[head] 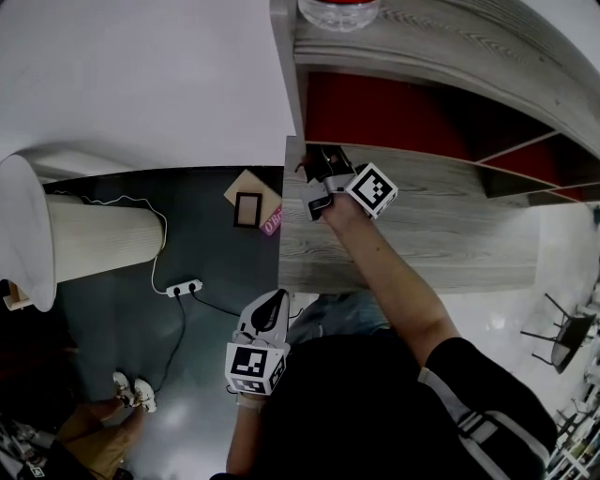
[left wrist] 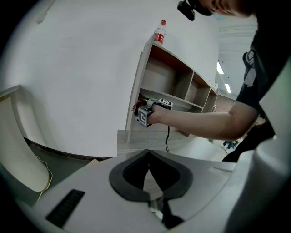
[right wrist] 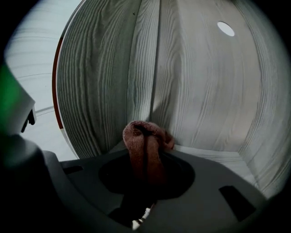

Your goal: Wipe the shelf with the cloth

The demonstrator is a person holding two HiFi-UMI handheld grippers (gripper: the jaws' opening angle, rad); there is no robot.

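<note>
A reddish-brown cloth (right wrist: 136,143) is bunched between the jaws of my right gripper (right wrist: 144,136), which is shut on it. The cloth sits against the inner corner of a grey wood-grain shelf (right wrist: 200,91). In the head view my right gripper (head: 322,180) reaches into the leftmost compartment of the shelf (head: 441,234), at the left end of its board, and hides the cloth. My left gripper (head: 269,317) hangs low by my body, away from the shelf. Its jaws (left wrist: 148,157) are shut with nothing between them. The left gripper view shows the right gripper (left wrist: 146,113) in the compartment.
A water bottle (head: 337,11) with a red label stands on top of the shelf (left wrist: 159,32). On the dark floor to the left lie a power strip (head: 184,288), a small frame on cardboard (head: 250,204) and a white cylinder (head: 94,234). A person's shoes (head: 131,391) are at lower left.
</note>
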